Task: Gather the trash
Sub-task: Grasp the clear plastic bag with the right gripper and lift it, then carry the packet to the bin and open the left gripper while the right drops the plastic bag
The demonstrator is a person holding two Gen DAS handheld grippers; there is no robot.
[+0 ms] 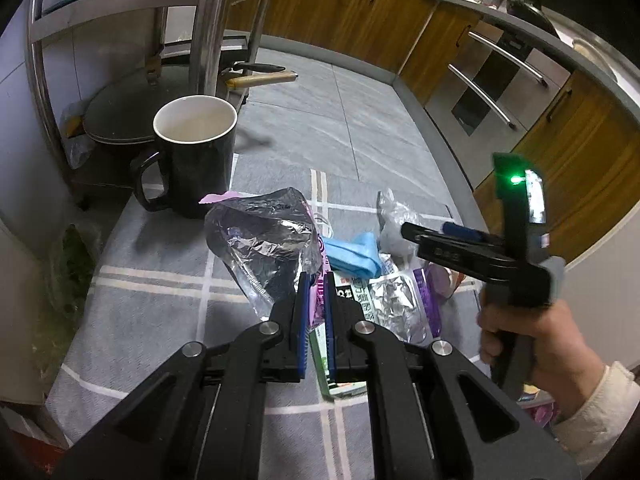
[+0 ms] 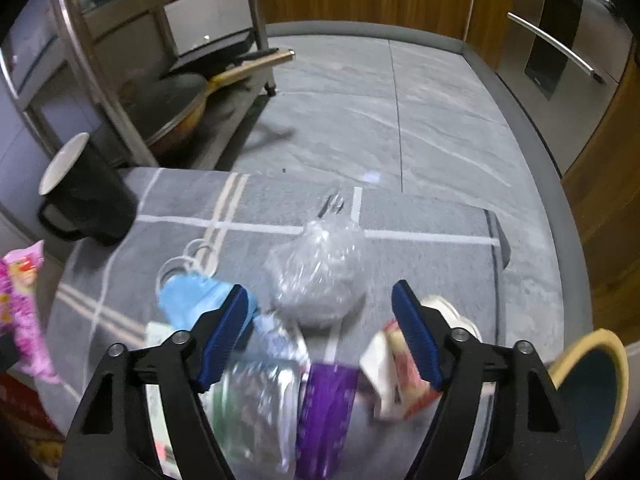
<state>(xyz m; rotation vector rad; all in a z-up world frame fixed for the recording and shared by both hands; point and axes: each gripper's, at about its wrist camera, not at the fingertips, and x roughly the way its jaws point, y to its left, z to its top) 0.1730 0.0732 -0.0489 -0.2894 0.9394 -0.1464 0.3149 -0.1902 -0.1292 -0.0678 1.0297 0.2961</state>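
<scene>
wrapper (image 1: 264, 240): crinkled glossy foil | mug (image 1: 196, 152): glossy ceramic | tablecloth (image 1: 160, 280): matt cloth

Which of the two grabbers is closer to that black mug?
Left. The left gripper, shut on a pink foil wrapper, sits just in front of the black mug; the right gripper hangs open farther right.

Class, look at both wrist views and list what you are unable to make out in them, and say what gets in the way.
- Left wrist view: the left gripper covers where it pinches the foil bag.
- Left wrist view: print on the green packet is too small, partly behind the fingers.
- Right wrist view: motion blur smears the purple wrapper.
- Right wrist view: the pink packet is cut off by the left edge.
</scene>
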